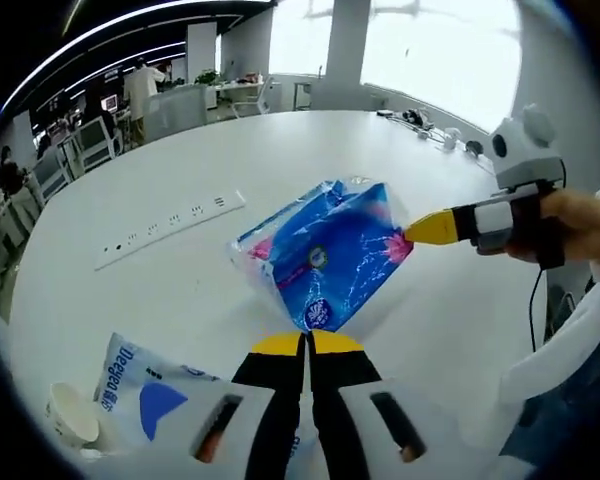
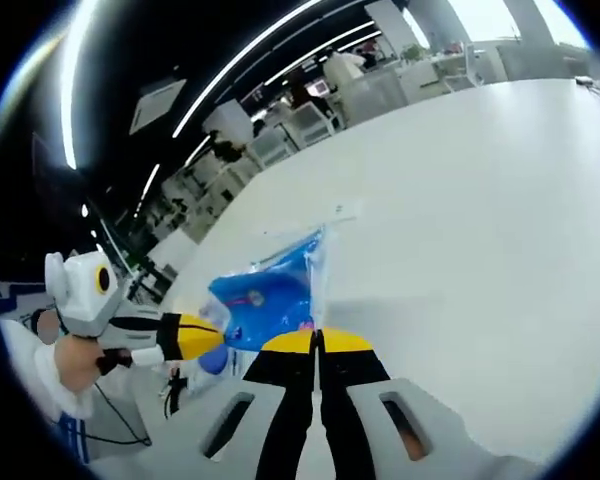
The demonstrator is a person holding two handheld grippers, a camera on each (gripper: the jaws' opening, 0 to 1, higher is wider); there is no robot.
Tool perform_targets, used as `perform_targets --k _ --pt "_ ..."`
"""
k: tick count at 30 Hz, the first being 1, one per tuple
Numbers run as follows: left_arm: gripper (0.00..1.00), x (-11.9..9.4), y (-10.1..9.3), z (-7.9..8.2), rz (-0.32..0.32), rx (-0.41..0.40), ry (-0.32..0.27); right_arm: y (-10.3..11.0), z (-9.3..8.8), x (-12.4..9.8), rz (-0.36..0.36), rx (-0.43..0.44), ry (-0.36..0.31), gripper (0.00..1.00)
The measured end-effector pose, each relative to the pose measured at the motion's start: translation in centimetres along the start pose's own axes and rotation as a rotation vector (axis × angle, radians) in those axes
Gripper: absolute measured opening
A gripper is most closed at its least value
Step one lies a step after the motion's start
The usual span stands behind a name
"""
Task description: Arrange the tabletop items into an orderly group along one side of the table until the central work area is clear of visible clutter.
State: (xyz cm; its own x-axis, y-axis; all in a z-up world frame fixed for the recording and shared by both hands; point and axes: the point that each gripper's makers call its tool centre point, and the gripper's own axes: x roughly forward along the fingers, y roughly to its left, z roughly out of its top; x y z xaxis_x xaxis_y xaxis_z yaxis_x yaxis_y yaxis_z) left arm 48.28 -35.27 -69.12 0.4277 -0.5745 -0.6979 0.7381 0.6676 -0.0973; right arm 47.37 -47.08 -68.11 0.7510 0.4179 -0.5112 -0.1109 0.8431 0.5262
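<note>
In the left gripper view, the left gripper (image 1: 307,343) rises from six o'clock with its yellow-tipped black jaws pressed together on the near edge of a blue plastic tissue pack with pink and white print (image 1: 325,250), which sits at the centre of the picture, lifted or tilted over the round white table (image 1: 210,150). At three o'clock the right gripper (image 1: 420,230) comes in, held by a person's hand (image 1: 580,225), its yellow tip touching the pack's far corner; its jaws look closed on that corner. A long white power strip (image 1: 170,228) lies on the table at ten o'clock. At seven o'clock rest a white pouch with blue lettering (image 1: 145,390) and, just beside it, a white paper cup (image 1: 68,415).

In the right gripper view, the right gripper (image 2: 317,342) stands at six o'clock, jaws clenched on the blue pack's edge (image 2: 265,295), which hangs at about seven o'clock from the centre. The left gripper (image 2: 205,335) enters from nine o'clock and meets the pack's opposite side.

As a judgement, the tidying is partway: the pouch and cup already sit together near one edge, the tissue pack is in transit between both tongs, and the power strip lies apart from that group, yet to be dealt with.
</note>
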Motion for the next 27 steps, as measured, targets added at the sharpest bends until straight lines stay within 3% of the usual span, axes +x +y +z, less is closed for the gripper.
perform_targets --k 27 --pt "0.06 3.6 0.1 -2.3 -0.002 -0.043 0.090 -3.4 -3.1 3.4 -0.033 0.018 0.111 0.00"
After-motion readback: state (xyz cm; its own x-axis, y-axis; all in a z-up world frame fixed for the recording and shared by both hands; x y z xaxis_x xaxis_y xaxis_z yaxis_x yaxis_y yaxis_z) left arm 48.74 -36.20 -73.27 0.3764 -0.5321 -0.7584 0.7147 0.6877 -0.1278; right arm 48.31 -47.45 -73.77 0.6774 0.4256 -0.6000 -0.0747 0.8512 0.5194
